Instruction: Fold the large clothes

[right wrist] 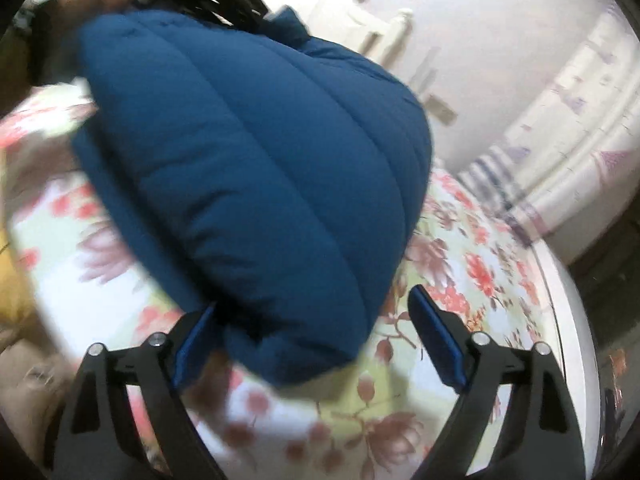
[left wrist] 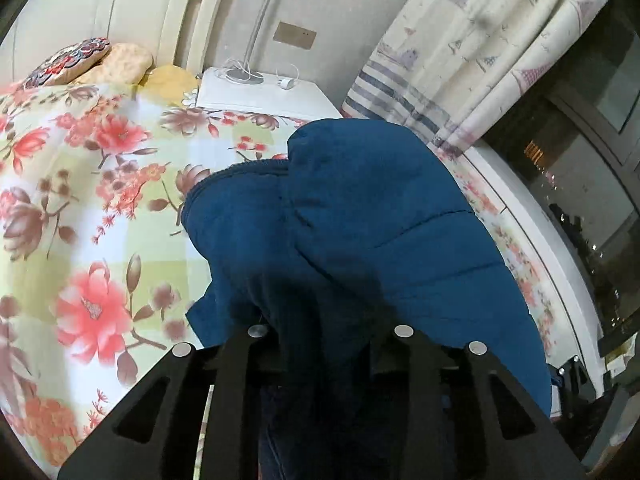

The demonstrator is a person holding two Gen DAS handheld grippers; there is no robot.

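The blue quilted jacket (right wrist: 248, 176) hangs bunched above the floral bedspread (right wrist: 460, 280), directly ahead of the right gripper (right wrist: 312, 340), whose fingers stand wide apart, gripping nothing. The left gripper (left wrist: 328, 344) is buried in jacket fabric; its jaw state cannot be determined.

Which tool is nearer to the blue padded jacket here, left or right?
Left. The left tool has the blue padded jacket bunched between its fingers, apparently gripped. The right tool is open, with the jacket's lower edge hanging between its fingers, not clamped.
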